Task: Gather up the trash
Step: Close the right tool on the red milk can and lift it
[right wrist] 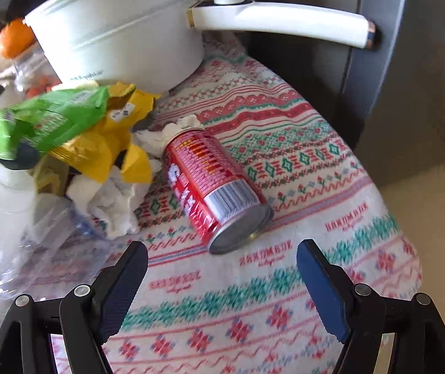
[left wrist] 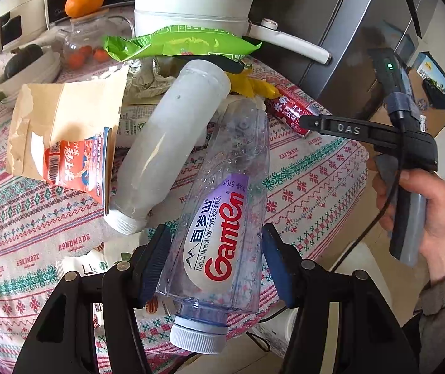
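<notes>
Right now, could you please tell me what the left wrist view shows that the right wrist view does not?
Only the left wrist view shows the left tongs gripping the clear water bottle's labelled body, plus the torn paper bag and the right hand. Only the right wrist view shows the right tongs open over the tablecloth, and crumpled tissue. Both show the red can, green wrapper and white pot.

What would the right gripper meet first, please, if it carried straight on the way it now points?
Most likely the red can, which lies on its side on the patterned tablecloth just ahead of the open right gripper. Its silver end faces the fingers, roughly centred between them, though depth is hard to judge.
</notes>
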